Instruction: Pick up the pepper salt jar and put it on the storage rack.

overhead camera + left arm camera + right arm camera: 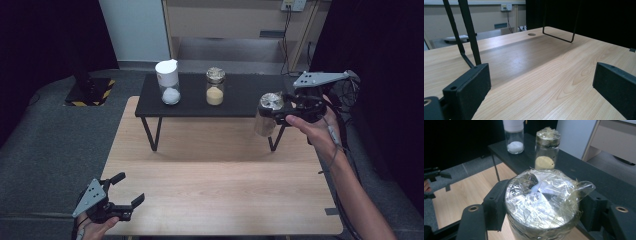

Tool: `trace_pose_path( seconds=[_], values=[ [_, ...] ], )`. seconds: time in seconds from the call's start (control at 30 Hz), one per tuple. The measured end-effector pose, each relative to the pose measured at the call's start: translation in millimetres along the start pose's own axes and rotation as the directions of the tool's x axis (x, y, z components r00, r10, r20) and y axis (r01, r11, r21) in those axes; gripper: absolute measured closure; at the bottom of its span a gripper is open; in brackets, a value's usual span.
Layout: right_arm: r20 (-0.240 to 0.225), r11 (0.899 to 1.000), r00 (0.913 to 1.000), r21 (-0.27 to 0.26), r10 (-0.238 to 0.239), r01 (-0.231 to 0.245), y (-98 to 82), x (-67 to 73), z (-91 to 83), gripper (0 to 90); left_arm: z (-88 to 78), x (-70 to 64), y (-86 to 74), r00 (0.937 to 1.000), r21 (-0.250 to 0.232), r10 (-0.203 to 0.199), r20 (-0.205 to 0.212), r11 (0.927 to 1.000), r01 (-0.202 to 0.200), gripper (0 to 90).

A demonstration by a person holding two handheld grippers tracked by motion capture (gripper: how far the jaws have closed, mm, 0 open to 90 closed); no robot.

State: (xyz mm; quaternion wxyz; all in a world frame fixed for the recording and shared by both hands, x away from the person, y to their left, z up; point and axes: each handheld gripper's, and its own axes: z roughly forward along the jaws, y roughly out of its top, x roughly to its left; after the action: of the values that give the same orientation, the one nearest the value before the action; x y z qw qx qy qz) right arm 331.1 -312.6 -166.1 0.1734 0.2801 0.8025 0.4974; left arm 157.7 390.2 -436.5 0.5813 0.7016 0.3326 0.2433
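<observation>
Nearest the person, the left gripper (129,192) rests low at the front left corner of the wooden surface (220,200). Its fingers (469,87) stand spread wide, with only bare wood between them.

Farther in and to the right, the right gripper (274,111) holds a jar (267,114) capped with crinkled clear film. Its fingers (496,202) pinch the jar from both sides just below the cap. The jar stands upright, long axis vertical, and hangs clear of the wood, just in front of the right end of a black shelf (245,97) on thin wire legs.

On the shelf stand two more jars: a jar of yellow powder (215,86) near the middle and, farthest left, a jar of white powder (168,82) with a white cap.

The relation that governs the coming move: the held jar sits slightly lower than the shelf top and in front of its bare right end, to the right of the yellow jar. Setting it there would probably call for a short lift, then travel away from the person. The right hand (320,131) is much the nearer to that spot; the left lies well apart from all three jars.
</observation>
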Motion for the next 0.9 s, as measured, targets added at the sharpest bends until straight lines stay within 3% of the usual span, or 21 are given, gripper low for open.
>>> trace_pose_path(
  seconds=[0.5,0.9],
  values=[
    [0.077,1.000,0.9970,-0.029,0.006,-0.004,21.3,-3.0,8.9,34.6,-0.1,0.3,-0.2,1.0000,-0.001,-0.001,0.002,1.0000,0.001,0.5],
    [0.142,0.999,0.9892,-0.040,0.037,-0.031,28.4,-9.0,19.8,34.6,0.0,0.5,-0.3,1.0000,-0.001,-0.001,0.003,1.0000,0.001,0.6]
  ],
)
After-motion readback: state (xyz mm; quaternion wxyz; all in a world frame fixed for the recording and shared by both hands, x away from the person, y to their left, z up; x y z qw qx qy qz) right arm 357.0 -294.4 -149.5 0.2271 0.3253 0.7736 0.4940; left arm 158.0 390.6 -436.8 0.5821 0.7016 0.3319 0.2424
